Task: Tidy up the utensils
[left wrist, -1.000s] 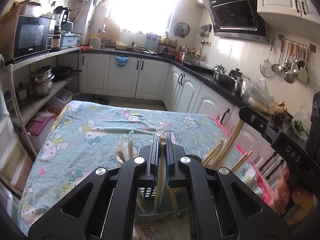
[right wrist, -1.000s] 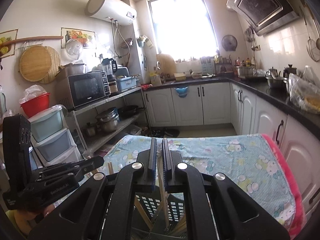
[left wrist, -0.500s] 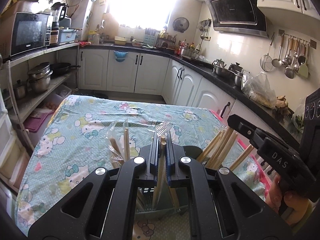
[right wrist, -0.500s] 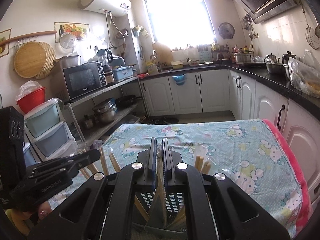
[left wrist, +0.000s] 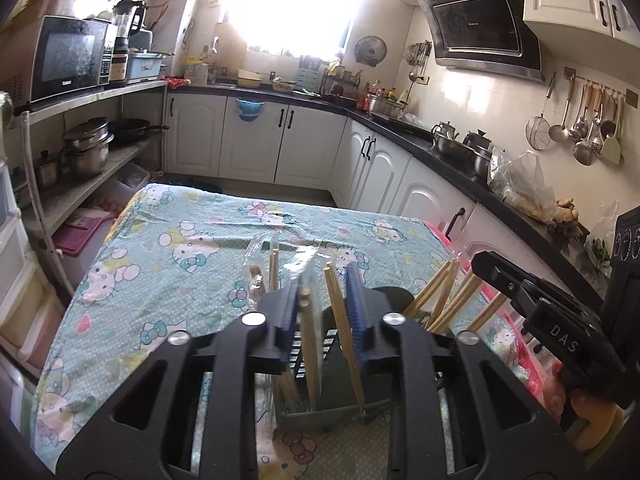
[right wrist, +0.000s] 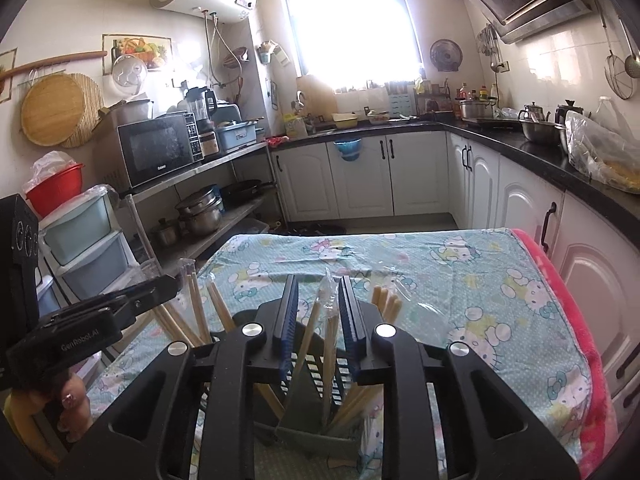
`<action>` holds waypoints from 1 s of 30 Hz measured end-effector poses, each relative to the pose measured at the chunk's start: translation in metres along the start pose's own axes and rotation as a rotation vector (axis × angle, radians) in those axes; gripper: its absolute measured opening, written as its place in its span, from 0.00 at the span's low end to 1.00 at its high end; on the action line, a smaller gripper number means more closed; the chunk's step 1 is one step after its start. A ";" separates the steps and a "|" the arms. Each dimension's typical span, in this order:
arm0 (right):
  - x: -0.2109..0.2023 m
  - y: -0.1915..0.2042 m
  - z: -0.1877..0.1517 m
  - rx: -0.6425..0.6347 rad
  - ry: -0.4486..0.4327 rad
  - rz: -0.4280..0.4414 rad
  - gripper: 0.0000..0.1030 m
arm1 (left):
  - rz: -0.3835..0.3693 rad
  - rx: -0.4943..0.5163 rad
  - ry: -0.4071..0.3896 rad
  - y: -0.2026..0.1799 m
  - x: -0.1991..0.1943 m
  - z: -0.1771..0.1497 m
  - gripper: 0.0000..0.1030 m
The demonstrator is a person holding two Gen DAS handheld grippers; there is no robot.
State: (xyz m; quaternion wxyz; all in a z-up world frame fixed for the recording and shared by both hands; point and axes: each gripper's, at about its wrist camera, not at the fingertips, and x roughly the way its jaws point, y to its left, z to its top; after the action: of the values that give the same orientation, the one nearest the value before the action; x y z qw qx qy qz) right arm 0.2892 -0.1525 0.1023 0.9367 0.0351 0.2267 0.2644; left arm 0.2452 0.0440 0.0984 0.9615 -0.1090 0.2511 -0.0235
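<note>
- The left gripper (left wrist: 323, 316) and right gripper (right wrist: 319, 318) are letting go — jaws just opening, wrapped chopsticks (left wrist: 310, 344) standing loose between them.
- The chopsticks are sitting in the dark holder (right wrist: 316, 420) on the table (right wrist: 460, 280).
- Next, I think, both are needing to back away gently.

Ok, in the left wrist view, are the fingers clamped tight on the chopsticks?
No: the left gripper has just been opening, and the chopsticks stand loose in the gap, their lower ends in the dark holder.
</note>
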 end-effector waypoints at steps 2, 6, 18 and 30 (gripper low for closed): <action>-0.004 0.000 -0.001 -0.005 0.001 -0.008 0.24 | 0.001 0.002 0.003 0.000 -0.003 -0.002 0.22; -0.014 0.000 -0.005 -0.013 0.005 -0.017 0.27 | 0.001 -0.002 0.003 0.001 -0.010 -0.006 0.33; -0.045 0.007 -0.021 -0.045 0.002 -0.028 0.38 | -0.001 -0.016 -0.008 0.004 -0.041 -0.020 0.60; -0.075 0.018 -0.046 -0.075 0.003 -0.014 0.50 | 0.017 -0.007 -0.033 0.002 -0.069 -0.039 0.86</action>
State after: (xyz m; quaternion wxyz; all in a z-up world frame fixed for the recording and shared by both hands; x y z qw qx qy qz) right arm 0.2039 -0.1782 0.0951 0.9389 -0.0021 0.2182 0.2662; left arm 0.1658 0.0456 0.0974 0.9652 -0.1108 0.2364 -0.0128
